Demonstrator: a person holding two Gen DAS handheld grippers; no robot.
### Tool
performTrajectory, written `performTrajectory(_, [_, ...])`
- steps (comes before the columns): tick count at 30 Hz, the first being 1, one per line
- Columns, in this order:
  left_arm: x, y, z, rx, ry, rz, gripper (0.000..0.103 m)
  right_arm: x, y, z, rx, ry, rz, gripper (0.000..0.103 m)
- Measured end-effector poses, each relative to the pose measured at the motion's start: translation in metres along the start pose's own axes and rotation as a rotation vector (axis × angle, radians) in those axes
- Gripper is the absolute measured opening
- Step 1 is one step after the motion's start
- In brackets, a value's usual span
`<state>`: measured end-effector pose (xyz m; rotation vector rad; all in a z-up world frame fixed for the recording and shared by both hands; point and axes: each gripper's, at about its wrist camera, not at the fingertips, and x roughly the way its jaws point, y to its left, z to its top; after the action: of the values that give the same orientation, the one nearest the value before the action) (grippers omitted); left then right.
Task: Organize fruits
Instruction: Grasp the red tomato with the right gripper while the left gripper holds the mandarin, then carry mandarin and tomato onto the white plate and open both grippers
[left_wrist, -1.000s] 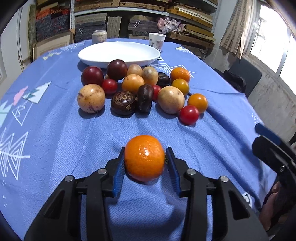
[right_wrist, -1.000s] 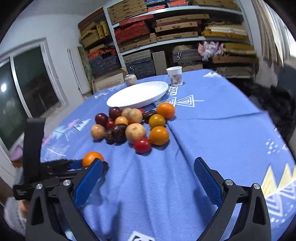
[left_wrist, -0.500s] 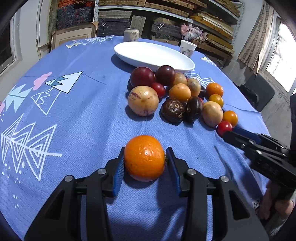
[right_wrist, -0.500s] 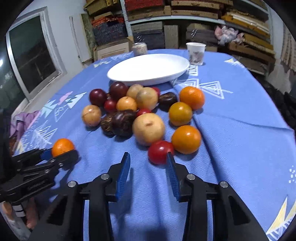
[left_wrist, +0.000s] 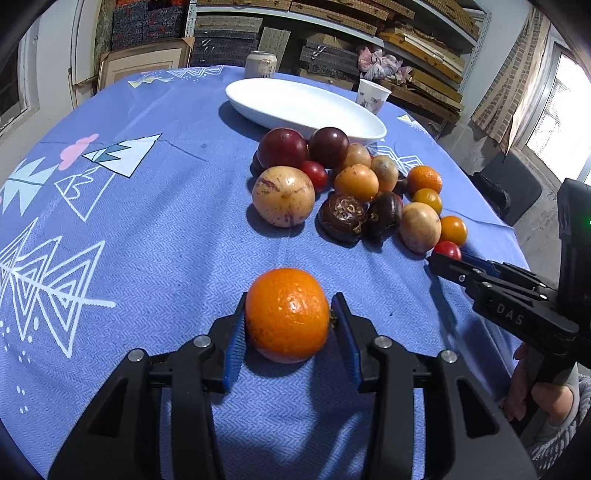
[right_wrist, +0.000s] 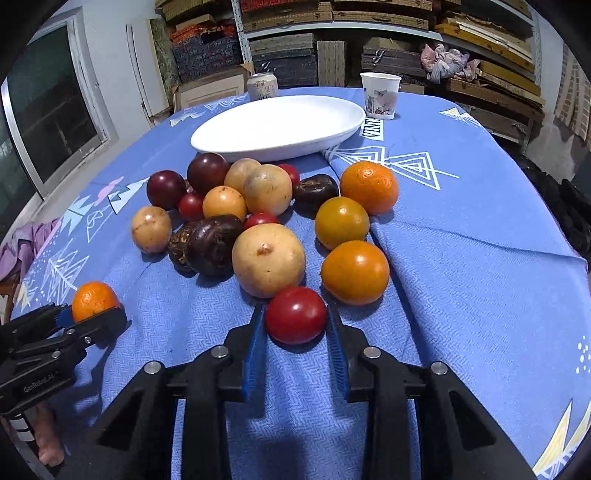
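**A:** so where are we in the fruit sorting? Left hand-held gripper (left_wrist: 288, 325) looks clamped on a mandarin (left_wrist: 287, 314), held low over the blue cloth on the counter (left_wrist: 155, 236), near edge, left of the main heap.

**B:** yep. Right hand-held gripper (right_wrist: 295, 321) is at the near end of the fruit pile (right_wrist: 258, 218) with a red tomato (right_wrist: 296, 314) between its pads. Jaws are closing right now, pads look just about touching it. Can't really tell if it's squeezed tight yet.

**A:** white oval dish (right_wrist: 347, 123) at the far side has nothing in it, so I'd guess this is the early pick-up step.

**B:** agreed. Next move probably needs a gentle but firm pinch, then a straight lift, since the pale yellow fruit (right_wrist: 269, 260) sits right behind that tomato and could roll.
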<state>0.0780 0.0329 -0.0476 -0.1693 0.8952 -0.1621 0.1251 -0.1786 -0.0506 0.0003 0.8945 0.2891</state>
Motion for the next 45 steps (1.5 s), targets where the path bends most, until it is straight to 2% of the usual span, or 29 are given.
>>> performTrajectory(6, [-0.009,-0.004,0.0,0.022,-0.047,-0.014,0.041,-0.019,-0.002,-0.004,0.014,-0.056,0.039,0.033])
performTrajectory(10, [-0.009,-0.001,0.009,0.0,-0.018,-0.049,0.041,-0.034,-0.003,0.003,0.012,-0.075,0.089,0.033])
performTrajectory(12, [-0.01,-0.002,0.03,0.015,-0.008,-0.036,0.041,-0.043,-0.001,0.019,-0.004,-0.091,0.109,0.033])
performTrajectory(16, [-0.021,-0.016,0.087,0.098,-0.114,0.051,0.042,-0.055,0.001,0.084,-0.023,-0.158,0.132,0.033])
performTrajectory(19, [-0.008,-0.028,0.137,0.124,-0.148,0.068,0.042,-0.028,0.005,0.133,-0.025,-0.149,0.133,0.033])
performTrajectory(23, [0.038,-0.033,0.183,0.125,-0.118,0.068,0.042,0.032,0.009,0.172,-0.033,-0.086,0.097,0.033])
performTrajectory(26, [0.072,-0.024,0.2,0.095,-0.075,0.072,0.042,0.073,0.005,0.184,-0.031,-0.037,0.057,0.033])
performTrajectory(31, [0.115,-0.009,0.212,0.085,-0.009,0.094,0.042,0.111,0.004,0.187,-0.056,0.027,0.043,0.033])
performTrajectory(33, [0.12,-0.005,0.211,0.087,-0.017,0.111,0.047,0.117,0.004,0.186,-0.063,0.025,0.029,0.033])
performTrajectory(34, [0.121,-0.004,0.212,0.09,-0.022,0.114,0.057,0.119,0.004,0.185,-0.066,0.029,0.022,0.037])
performTrajectory(35, [0.121,-0.004,0.213,0.092,-0.026,0.12,0.061,0.12,0.003,0.184,-0.067,0.034,0.017,0.038])
performTrajectory(38, [0.117,0.001,0.213,0.088,-0.042,0.121,0.07,0.117,-0.002,0.184,-0.046,0.026,0.026,0.043])
performTrajectory(40, [0.113,0.004,0.213,0.071,-0.049,0.116,0.073,0.107,-0.004,0.184,-0.046,-0.011,0.016,0.052])
performTrajectory(44, [0.092,0.009,0.208,0.075,-0.086,0.133,0.075,0.067,-0.006,0.18,-0.057,-0.105,-0.002,0.059])
performTrajectory(45, [0.081,0.011,0.204,0.076,-0.109,0.148,0.08,0.052,-0.006,0.177,-0.062,-0.144,-0.009,0.065])
